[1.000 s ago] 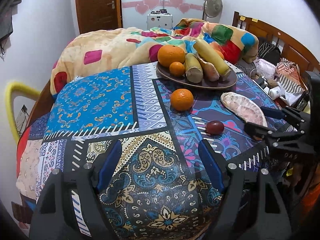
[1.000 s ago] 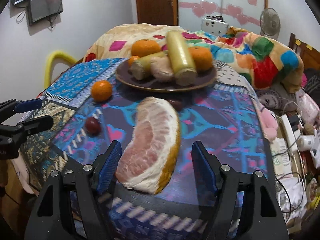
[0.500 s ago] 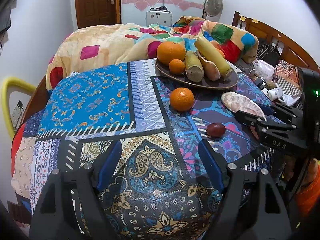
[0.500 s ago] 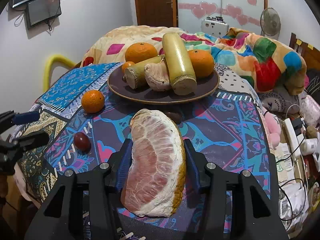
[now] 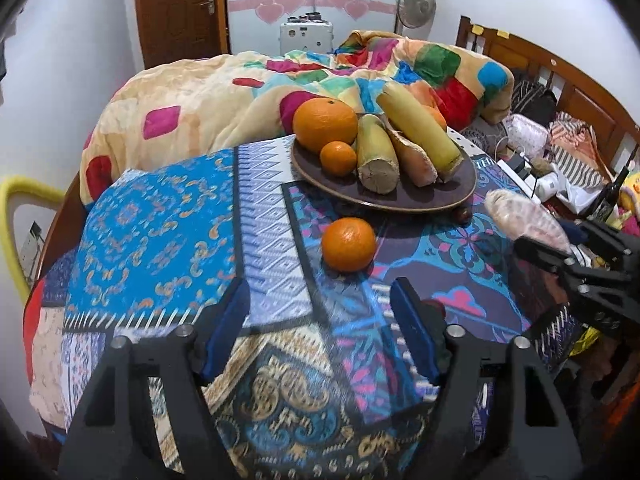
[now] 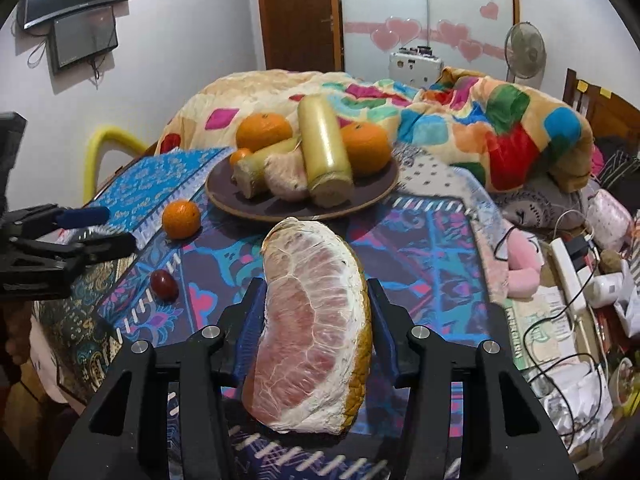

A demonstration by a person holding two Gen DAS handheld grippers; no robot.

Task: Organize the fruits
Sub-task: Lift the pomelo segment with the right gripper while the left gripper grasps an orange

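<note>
The right gripper (image 6: 316, 316) pinches a pomelo wedge (image 6: 316, 320) at the lower centre of the right wrist view, both blue pads pressed on its sides, pink flesh facing the camera and the yellow rind along its right edge. In the left wrist view the same wedge (image 5: 528, 220) shows at the right edge, held between the right gripper's black fingers (image 5: 560, 256).

The left gripper (image 5: 320, 320) fills the bottom of its own view with its jaws apart and closing; only patterned cloth (image 5: 160, 232) lies between them. A dark red grape (image 6: 164, 283) sits on the cloth at the left of the right wrist view, just beyond the left gripper's fingers (image 6: 100, 246); in the left view it peeks out beside the right-hand pad (image 5: 434, 308).

A loose orange (image 5: 349, 244) rests on the cloth at centre frame, just in front of the brown plate (image 5: 400, 200). The plate, at upper centre, carries a big orange (image 5: 325, 124), a small orange (image 5: 338, 158) and pale cane pieces (image 5: 420, 132) lying side by side
</note>
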